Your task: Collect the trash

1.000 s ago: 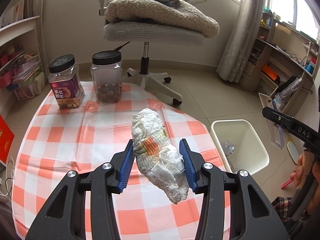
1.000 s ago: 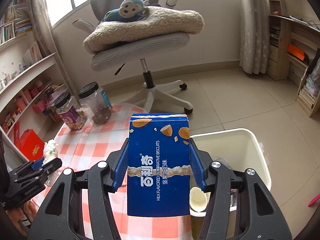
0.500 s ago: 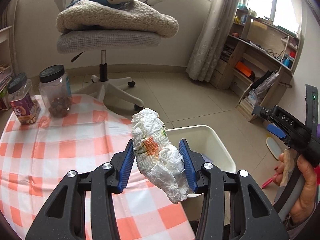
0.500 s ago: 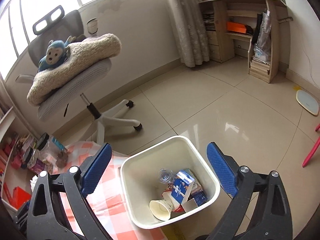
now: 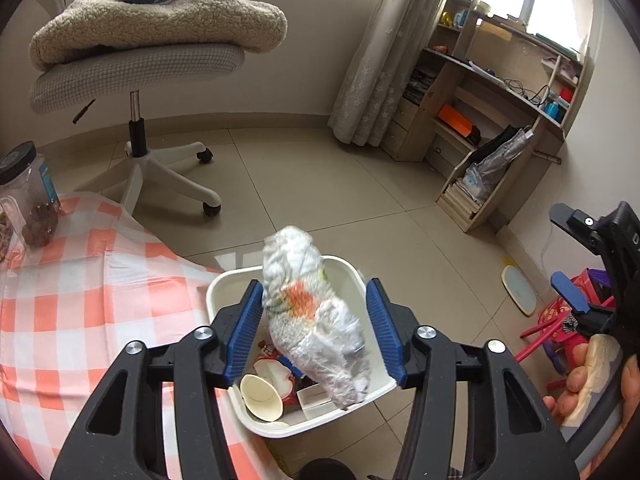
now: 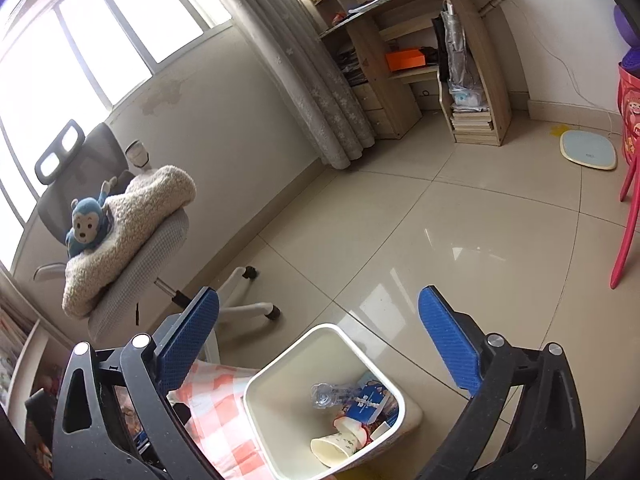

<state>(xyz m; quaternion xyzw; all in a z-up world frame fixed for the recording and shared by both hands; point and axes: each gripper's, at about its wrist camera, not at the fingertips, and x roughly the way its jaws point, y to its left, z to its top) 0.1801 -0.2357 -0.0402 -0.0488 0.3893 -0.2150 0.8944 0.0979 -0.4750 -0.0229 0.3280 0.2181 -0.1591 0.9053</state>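
No legible text anywhere. White lettering on the blue box [image 6: 370,402] inside the bin [image 6: 256,404], toward five o'clock in the right wrist view, too small to read.

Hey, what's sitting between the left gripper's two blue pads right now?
In the left wrist view, a crumpled white wrapper hangs between the left gripper pads, over the white bin. The jaws are opening, with a gap on the right-hand pad's side.

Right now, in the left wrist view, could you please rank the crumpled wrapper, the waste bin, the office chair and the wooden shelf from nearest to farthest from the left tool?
1. Crumpled wrapper: between the opening jaws.
2. Waste bin: just below.
3. Office chair: upper left.
4. Wooden shelf: far right wall.
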